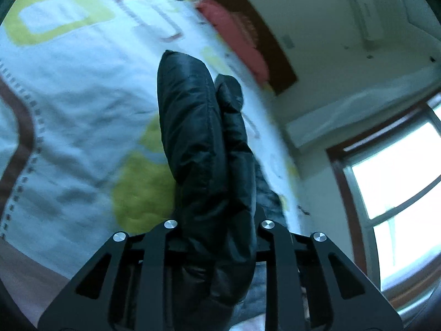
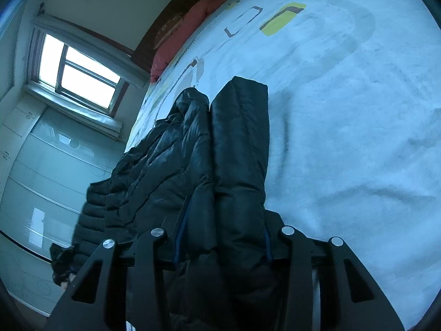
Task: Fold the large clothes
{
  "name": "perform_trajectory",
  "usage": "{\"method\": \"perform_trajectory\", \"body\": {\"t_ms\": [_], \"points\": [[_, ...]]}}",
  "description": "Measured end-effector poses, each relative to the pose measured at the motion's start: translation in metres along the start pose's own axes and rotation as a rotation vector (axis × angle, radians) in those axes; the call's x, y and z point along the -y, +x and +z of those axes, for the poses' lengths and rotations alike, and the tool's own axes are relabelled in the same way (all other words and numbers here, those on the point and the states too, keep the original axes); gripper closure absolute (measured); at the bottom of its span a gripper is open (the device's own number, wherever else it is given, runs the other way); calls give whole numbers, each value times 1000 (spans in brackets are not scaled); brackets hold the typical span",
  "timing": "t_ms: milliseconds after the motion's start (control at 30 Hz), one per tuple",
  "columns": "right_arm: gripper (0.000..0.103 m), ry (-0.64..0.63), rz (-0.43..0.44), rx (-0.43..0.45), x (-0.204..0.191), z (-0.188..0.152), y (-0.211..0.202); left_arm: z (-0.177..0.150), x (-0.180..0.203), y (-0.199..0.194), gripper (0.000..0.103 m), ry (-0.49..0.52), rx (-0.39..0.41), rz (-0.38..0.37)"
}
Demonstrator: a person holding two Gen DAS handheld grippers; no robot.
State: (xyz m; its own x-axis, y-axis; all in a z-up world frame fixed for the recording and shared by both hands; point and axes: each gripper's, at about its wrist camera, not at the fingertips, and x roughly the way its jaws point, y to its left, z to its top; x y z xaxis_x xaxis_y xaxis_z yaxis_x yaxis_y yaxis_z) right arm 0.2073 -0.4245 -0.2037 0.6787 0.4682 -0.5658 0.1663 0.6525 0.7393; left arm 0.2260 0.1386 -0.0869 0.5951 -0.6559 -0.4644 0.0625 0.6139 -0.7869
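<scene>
Black puffer jacket (image 1: 204, 149) on a bed, bunched into long padded folds. In the left wrist view, long axis running straight away from the camera, rounded tip pointing up the bed toward a red pillow (image 1: 237, 38); two padded ridges side by side, the left one taller. Left gripper (image 1: 217, 248) pinching the near end of that fold, fabric filling the gap between the arms; fingertips themselves buried in cloth.

In the right wrist view, same jacket (image 2: 239, 149) as one upright padded band pointing away toward the headboard, with a crumpled heap (image 2: 154, 165) of it sagging off to the left, past the bed's edge. Right gripper (image 2: 220, 248) clamped on the near end of the band, cloth wedged between the arms, pads not visible.

White quilt (image 1: 69, 88) with green and brown shapes under and around everything. Pillow (image 2: 179, 44) against a dark headboard (image 1: 264, 35). Window (image 2: 80, 74) and pale wardrobe (image 2: 41, 176) beyond the bedside. Open quilt ahead of both folds.
</scene>
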Motion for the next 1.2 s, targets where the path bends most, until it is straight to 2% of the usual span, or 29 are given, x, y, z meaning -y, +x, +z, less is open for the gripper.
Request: {"method": "perform_trajectory", "body": {"t_ms": [267,367,533,767,933,1200], "points": [[62,20,42,8,12,-1,-8,-29,92,33,81,119,-56,-87],[62,24,54,10,13,-1,-8,-44,112,50,81,131,-95,-121],[62,31,78,13,16,-3,-8,-73,146,90,81,169,-156,-132],[62,45,105,15,24,-6,-16,-119,181,155,81,242,-248,-102],[62,55,120,16,30,-9,-21,-153,188,199,81,295,-318,-33],[64,72,137,29,40,-10,-24,-177,187,227,81,320,-316,11]]}}
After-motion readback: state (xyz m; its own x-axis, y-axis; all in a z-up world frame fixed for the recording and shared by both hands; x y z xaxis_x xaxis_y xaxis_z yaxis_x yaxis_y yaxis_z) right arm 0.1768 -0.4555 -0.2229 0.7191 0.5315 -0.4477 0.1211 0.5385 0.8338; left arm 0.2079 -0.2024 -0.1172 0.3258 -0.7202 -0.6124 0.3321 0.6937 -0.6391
